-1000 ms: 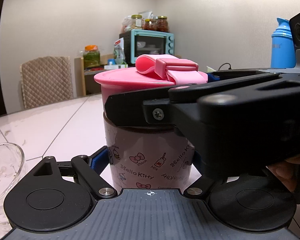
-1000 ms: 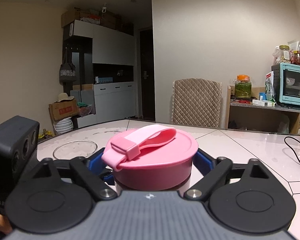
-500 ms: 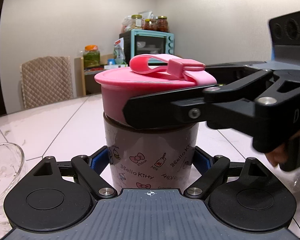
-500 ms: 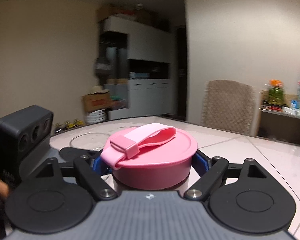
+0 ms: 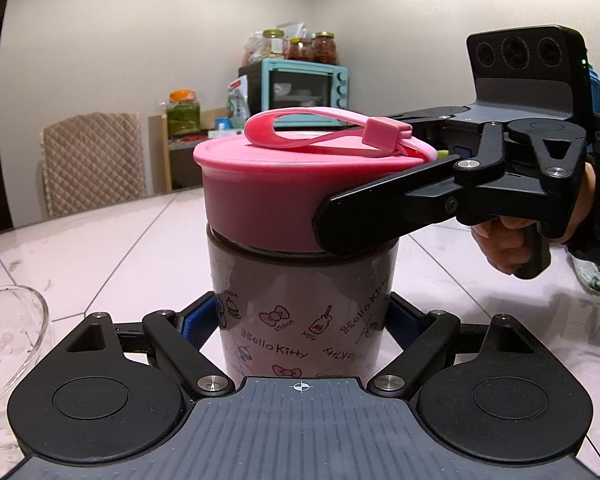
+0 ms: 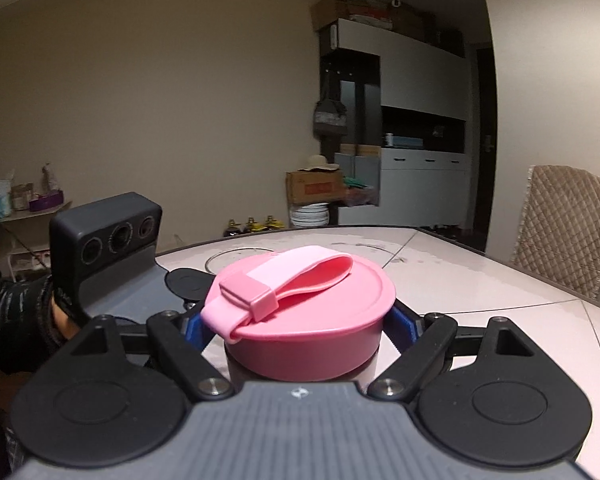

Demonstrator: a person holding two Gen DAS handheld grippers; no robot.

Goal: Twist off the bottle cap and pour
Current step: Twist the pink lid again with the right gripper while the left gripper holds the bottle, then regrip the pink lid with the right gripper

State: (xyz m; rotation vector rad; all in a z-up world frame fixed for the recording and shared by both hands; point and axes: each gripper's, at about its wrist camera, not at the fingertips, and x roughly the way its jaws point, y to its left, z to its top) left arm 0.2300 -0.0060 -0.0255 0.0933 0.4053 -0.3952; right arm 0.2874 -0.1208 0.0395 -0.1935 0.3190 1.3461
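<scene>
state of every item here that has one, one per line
pink cap: on the bottle, not yet off
bottle: upright on the table
left claw: shut on bottle
right claw: shut on pink cap
cap strap: looped flat over the lid
glass bowl: looks empty

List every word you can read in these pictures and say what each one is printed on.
"Hello Kitty", printed more than once, one copy upside down: on the bottle body.
"Ribbon", under a bow drawing: bottle body.
"Milk", beside a small milk-bottle drawing: bottle body.
A word at the bottle's base: partly hidden, unreadable.
Carton beside the blue oven: too small to read.
Cardboard box label: blurred.
</scene>
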